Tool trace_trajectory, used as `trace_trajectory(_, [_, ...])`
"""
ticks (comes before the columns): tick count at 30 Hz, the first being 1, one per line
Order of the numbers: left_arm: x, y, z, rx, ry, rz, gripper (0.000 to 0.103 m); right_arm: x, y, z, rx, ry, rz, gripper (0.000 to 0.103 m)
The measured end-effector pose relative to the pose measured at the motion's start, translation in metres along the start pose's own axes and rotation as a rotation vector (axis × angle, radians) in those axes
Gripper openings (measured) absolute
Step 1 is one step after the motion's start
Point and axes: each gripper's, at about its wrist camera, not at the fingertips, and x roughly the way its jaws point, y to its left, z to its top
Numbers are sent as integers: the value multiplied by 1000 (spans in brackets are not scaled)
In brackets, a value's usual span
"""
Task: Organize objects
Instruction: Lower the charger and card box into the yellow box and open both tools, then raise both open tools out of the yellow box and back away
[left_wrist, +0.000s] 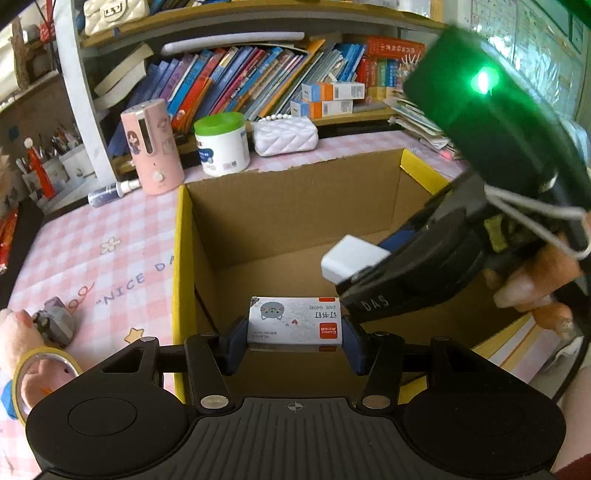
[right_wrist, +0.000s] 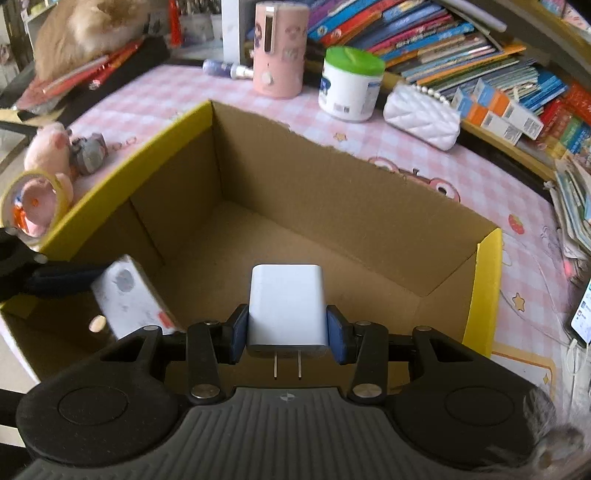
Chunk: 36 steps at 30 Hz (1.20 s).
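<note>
Holding both loads above the open cardboard box (right_wrist: 332, 206), I judge the sorting as barely under way: its brown corrugated floor looks bare in both views, so nothing has gone in yet, though a near corner is hidden behind my rig. It is a deep rectangular carton with matte walls, a ragged torn far edge and yellow-faced flaps, sitting on the tabletop (left_wrist: 110, 236) with its pink checked, glossy printed cover. Left out on that cover, near the box's side, are a soft pink plush toy (right_wrist: 51, 147), a small grey figure (right_wrist: 90, 153) touching it, and a ring of yellowish tape (right_wrist: 35, 201) leaning by the flap; I take these as what remains. My left hand-held gripper (left_wrist: 295, 334) is clamped on a staple box (left_wrist: 294, 321), a flat printed card packet with sharp corners and a red label, poised over the near wall. My right hand-held gripper (right_wrist: 288, 332) is pinched around a white charger plug (right_wrist: 286, 306), smooth hard plastic with rounded edges, its two metal prongs pointing back at the camera, hanging over the box's middle. Both need only releasing into it
</note>
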Motion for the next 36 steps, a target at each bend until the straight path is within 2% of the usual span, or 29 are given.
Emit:
trace_trajectory(4, [2, 0, 1, 0, 11, -19, 53, 15, -8, -5, 13, 72, 8, 41])
trace_trajectory(9, [3, -2, 0, 0, 18, -22, 54, 19, -11, -4, 14, 94, 15, 41])
trace_trajectory(17, [2, -3, 1, -7, 11, -15, 55, 15, -15, -9, -15, 89, -5, 41])
trace_trajectory(22, [3, -7, -1, -1, 10, -6, 64, 14, -18, -11, 2, 80, -14, 42])
trace_trajectory(24, [2, -8, -2, -14, 4, 4, 69, 11, -18, -11, 4, 62, -20, 46])
trace_trajectory(27, [-4, -8, -3, -21, -15, 5, 73, 7, -20, -11, 18, 36, -18, 47])
trace_trajectory(32, [-21, -11, -6, -34, -72, 30, 86, -13, -21, -15, 33, -80, -19, 51])
trace_trajectory(36, [-39, -10, -11, -59, -107, 44, 92, -37, -21, -20, 71, -175, -37, 52])
